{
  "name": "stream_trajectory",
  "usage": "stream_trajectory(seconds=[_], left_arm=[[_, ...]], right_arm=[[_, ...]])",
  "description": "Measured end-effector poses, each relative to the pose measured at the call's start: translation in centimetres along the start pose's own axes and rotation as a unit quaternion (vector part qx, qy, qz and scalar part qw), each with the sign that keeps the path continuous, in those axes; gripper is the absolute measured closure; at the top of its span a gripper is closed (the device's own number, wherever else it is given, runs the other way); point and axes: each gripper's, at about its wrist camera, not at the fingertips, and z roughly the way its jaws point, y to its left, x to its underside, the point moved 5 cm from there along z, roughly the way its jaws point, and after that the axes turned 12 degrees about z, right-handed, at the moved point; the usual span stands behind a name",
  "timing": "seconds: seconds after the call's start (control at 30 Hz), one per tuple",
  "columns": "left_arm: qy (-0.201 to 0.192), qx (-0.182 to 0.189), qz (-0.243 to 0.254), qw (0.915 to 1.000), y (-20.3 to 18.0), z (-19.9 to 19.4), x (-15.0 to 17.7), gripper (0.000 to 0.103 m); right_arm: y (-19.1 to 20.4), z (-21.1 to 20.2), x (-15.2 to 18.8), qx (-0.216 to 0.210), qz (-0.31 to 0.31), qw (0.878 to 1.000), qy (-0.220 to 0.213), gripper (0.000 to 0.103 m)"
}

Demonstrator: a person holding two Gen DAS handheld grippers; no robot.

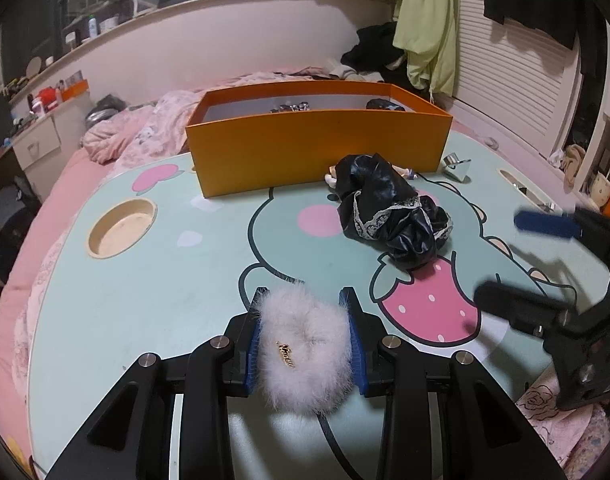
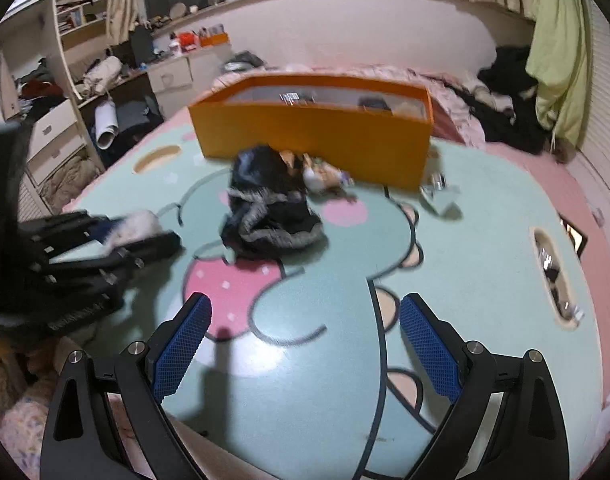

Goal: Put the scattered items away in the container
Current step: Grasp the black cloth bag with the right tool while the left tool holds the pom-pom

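Note:
My left gripper (image 1: pixel 305 300) is shut on a white fluffy hair tie (image 1: pixel 303 344) with a small gold tag, held just above the near part of the cartoon-print table (image 1: pixel 145 300). The orange box (image 1: pixel 317 148) stands at the table's far side with a few dark items inside. A black lace-trimmed cloth bundle (image 1: pixel 393 216) lies in front of the box, with a small doll (image 2: pixel 325 176) behind it. A small silver clip (image 1: pixel 457 166) rests by the box's right corner. My right gripper (image 2: pixel 305 320) hangs open over bare table, nothing between its blue pads (image 2: pixel 429 352).
The table sits on a pink bed (image 1: pixel 117 136). It has a round cup recess (image 1: pixel 121 228) at the left and a slot (image 2: pixel 553 276) holding small items at the right. Shelves and drawers (image 2: pixel 61 120) stand to the left, clothes (image 1: pixel 425 28) hang at the back right.

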Motion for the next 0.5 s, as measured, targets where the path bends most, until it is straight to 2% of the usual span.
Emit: stream_trajectory(seconds=[0.1, 0.2, 0.27, 0.33, 0.4, 0.43, 0.5], left_arm=[[0.000, 0.000, 0.000, 1.0000, 0.0, 0.0, 0.0, 0.070], [-0.001, 0.001, -0.001, 1.0000, 0.2, 0.1, -0.1, 0.070], [-0.001, 0.001, -0.001, 1.0000, 0.2, 0.1, -0.1, 0.070], [-0.002, 0.002, -0.002, 1.0000, 0.3, 0.1, -0.1, 0.070], [-0.002, 0.003, -0.003, 1.0000, 0.3, 0.1, -0.1, 0.070], [-0.003, 0.004, -0.004, 1.0000, 0.3, 0.1, -0.1, 0.070], [-0.004, 0.007, -0.005, 1.0000, 0.2, 0.0, -0.1, 0.070]], right_arm=[[1.4, 0.0, -1.7, -0.002, -0.020, 1.000, -0.018, 0.008], [2.8, 1.4, -3.5, -0.006, -0.024, 1.000, -0.010, 0.009], [3.3, 2.8, -4.2, 0.008, -0.032, 0.999, 0.001, 0.017], [3.5, 4.7, -4.2, 0.024, -0.046, 0.998, 0.031, 0.055], [3.6, 5.4, -3.6, 0.011, -0.044, 0.998, 0.050, 0.063], [3.7, 5.1, -3.4, 0.005, -0.046, 0.998, 0.042, 0.069], [3.8, 4.1, -3.0, -0.014, -0.049, 0.998, 0.032, 0.074]])
